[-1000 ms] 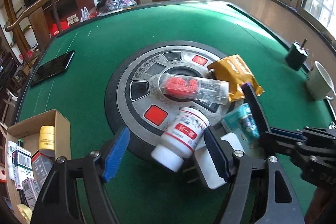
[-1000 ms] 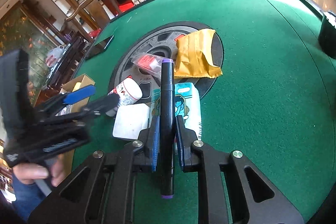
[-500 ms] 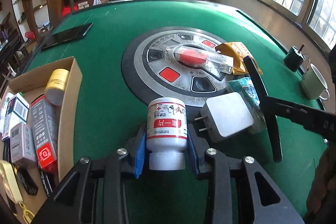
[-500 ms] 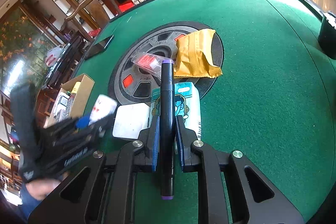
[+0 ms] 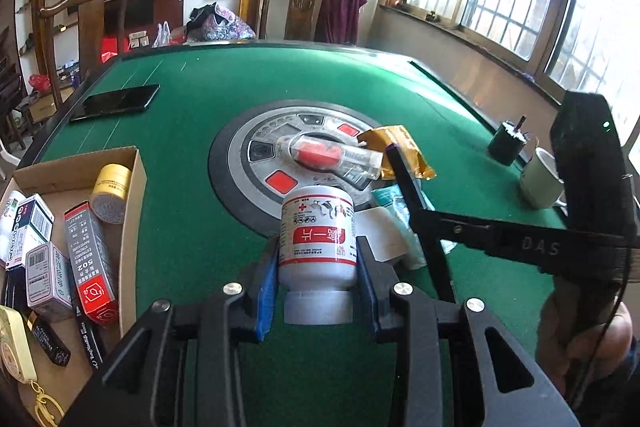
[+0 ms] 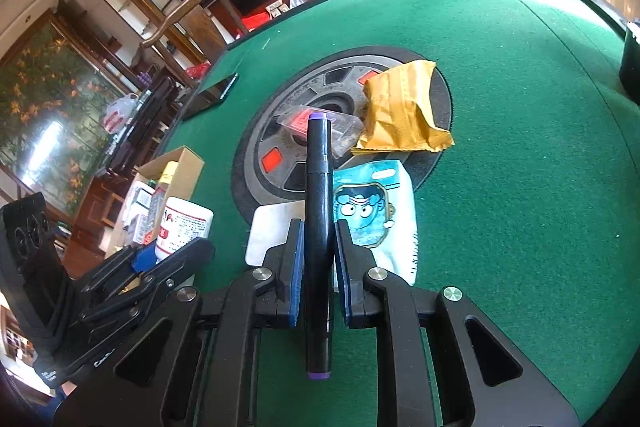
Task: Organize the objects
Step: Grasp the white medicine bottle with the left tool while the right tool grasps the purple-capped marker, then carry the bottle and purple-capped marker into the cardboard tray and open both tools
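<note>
My left gripper (image 5: 318,271) is shut on a white pill bottle (image 5: 318,239) with a red label, held cap towards the camera above the green table. The same bottle (image 6: 182,227) shows at the left of the right wrist view. My right gripper (image 6: 316,259) is shut on a black marker (image 6: 319,187) with purple ends, which also crosses the left wrist view as a dark marker (image 5: 404,179). A cardboard box (image 5: 134,195) at the left holds several small packages and a yellow jar. On the table lie a white charger (image 6: 276,227), a blue cartoon packet (image 6: 372,211), a yellow pouch (image 6: 404,111) and a clear packet (image 5: 332,155) with something red inside.
A round grey panel (image 5: 256,167) sits in the middle of the green table (image 5: 240,79). A black phone (image 5: 116,101) lies at the far left. A dark cup (image 5: 506,147) and a pale mug (image 5: 540,183) stand at the right. A hand (image 5: 588,343) holds the right gripper.
My left gripper closed on the pill bottle, lifted it off the panel's edge and drew it back towards the box side. The right gripper with the marker stayed still.
</note>
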`<state>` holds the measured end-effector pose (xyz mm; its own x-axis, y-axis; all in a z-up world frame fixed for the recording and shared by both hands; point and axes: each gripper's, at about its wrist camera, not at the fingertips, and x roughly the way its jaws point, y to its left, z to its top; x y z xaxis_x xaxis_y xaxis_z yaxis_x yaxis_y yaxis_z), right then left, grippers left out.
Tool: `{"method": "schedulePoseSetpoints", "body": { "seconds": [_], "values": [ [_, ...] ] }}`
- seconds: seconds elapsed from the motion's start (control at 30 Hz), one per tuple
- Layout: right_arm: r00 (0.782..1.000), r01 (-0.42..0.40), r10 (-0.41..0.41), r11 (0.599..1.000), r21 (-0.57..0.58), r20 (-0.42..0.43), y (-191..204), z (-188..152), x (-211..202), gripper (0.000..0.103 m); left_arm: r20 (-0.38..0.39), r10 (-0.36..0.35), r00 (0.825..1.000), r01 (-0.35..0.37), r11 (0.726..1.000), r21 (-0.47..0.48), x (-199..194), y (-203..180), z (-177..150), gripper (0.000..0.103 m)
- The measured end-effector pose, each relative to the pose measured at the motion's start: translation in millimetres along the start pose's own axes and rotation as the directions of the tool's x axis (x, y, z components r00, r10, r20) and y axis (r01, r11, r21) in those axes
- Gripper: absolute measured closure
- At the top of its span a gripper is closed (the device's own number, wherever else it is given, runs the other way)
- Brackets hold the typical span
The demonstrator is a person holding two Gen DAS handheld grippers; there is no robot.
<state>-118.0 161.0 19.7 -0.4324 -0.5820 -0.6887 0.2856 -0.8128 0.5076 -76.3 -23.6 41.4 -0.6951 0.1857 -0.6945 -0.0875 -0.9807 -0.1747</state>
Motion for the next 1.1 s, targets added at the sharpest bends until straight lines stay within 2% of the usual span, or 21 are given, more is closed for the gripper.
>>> {"method": "schedulePoseSetpoints", "body": {
  "seconds": [0.37,0.6,0.83,1.1],
  "values": [
    [0.998,-0.068,0.068,0.997,0.024,0.002,6.0,-2.4,1.0,0.089,0.046,-0.041,0.998,0.042,0.999,-0.005,-23.4,-1.1,4.8,0.068],
    [0.99,-0.143,0.142,0.987,0.079,0.015,12.8,-9.2,-1.2,0.089,0.1,-0.057,0.993,0.062,0.997,-0.048,-58.5,14.6,1.0,0.068],
    [0.973,-0.232,0.233,0.97,0.078,0.002,55.1,-35.9,1.6,0.088,0.101,-0.032,0.994,0.044,0.992,-0.115,-89.6,57.3,-20.1,0.068],
    [0.951,-0.305,0.306,0.952,0.021,-0.047,125.7,-48.7,17.3,0.088,0.125,0.081,0.989,-0.047,0.967,-0.251,-122.7,130.7,-45.6,0.068]
  ]
}}
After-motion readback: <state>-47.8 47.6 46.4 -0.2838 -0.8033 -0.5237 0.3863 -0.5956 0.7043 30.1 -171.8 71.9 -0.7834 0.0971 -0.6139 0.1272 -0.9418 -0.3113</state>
